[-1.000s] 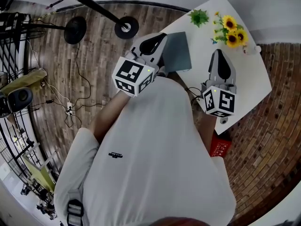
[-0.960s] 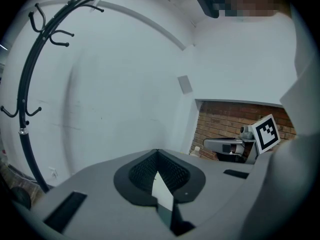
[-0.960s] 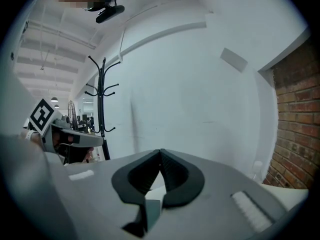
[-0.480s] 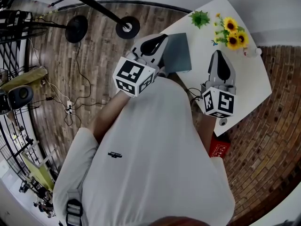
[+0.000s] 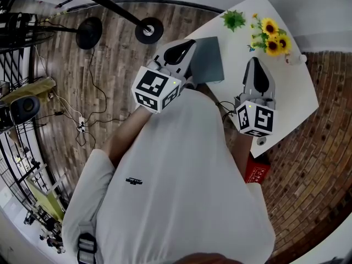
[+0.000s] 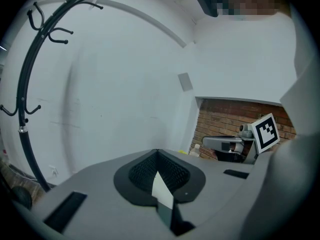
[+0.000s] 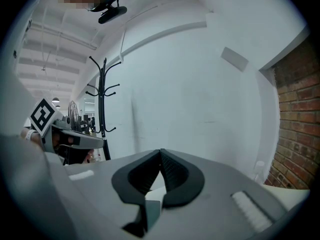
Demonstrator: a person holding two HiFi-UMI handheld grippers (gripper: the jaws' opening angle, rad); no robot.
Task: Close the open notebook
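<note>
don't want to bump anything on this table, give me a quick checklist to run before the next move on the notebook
1. Notebook in view on the white table: ok.
2. Notebook closed: ok as far as the head view shows, one flat grey cover, no pages.
3. Left gripper shut and empty: ok.
4. Right gripper shut and empty: ok.
5. Sunflowers and bottle apart from the notebook: ok.
6. Left gripper's gap to the notebook: cannot tell, they overlap in the head view and its own view shows only wall.
</note>
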